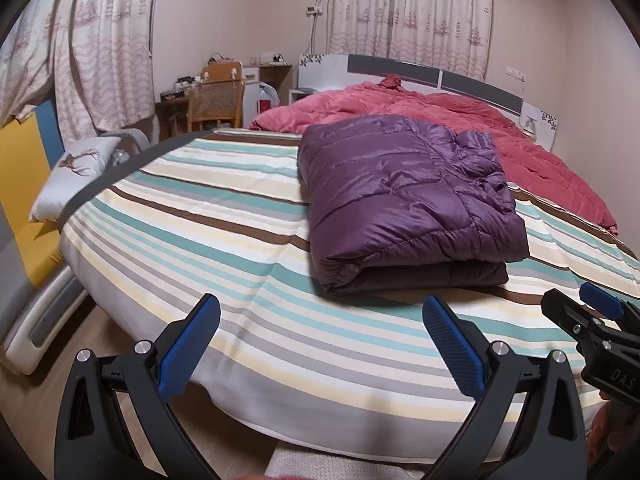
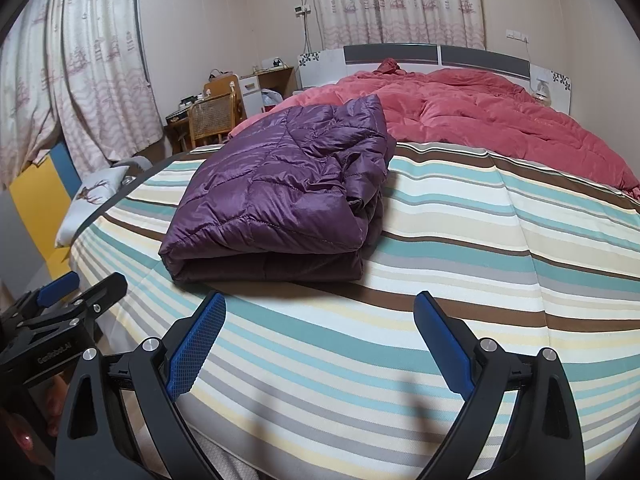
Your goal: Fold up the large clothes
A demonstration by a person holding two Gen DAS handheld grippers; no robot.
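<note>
A purple quilted down jacket (image 1: 408,196) lies folded into a thick rectangular bundle on the striped bed sheet (image 1: 208,216). It also shows in the right wrist view (image 2: 280,196), left of centre. My left gripper (image 1: 320,316) is open and empty, held near the bed's front edge, short of the jacket's folded edge. My right gripper (image 2: 320,312) is open and empty, also near the front edge, to the right of the jacket. Each gripper appears at the edge of the other's view: the right gripper (image 1: 592,300) and the left gripper (image 2: 80,284).
A red quilt (image 1: 460,120) is bunched at the head of the bed by the headboard (image 1: 400,68). A pillow (image 1: 76,172) and a yellow and blue panel (image 1: 28,168) lie off the bed's left side. A chair (image 1: 216,100) and desk stand by the curtains.
</note>
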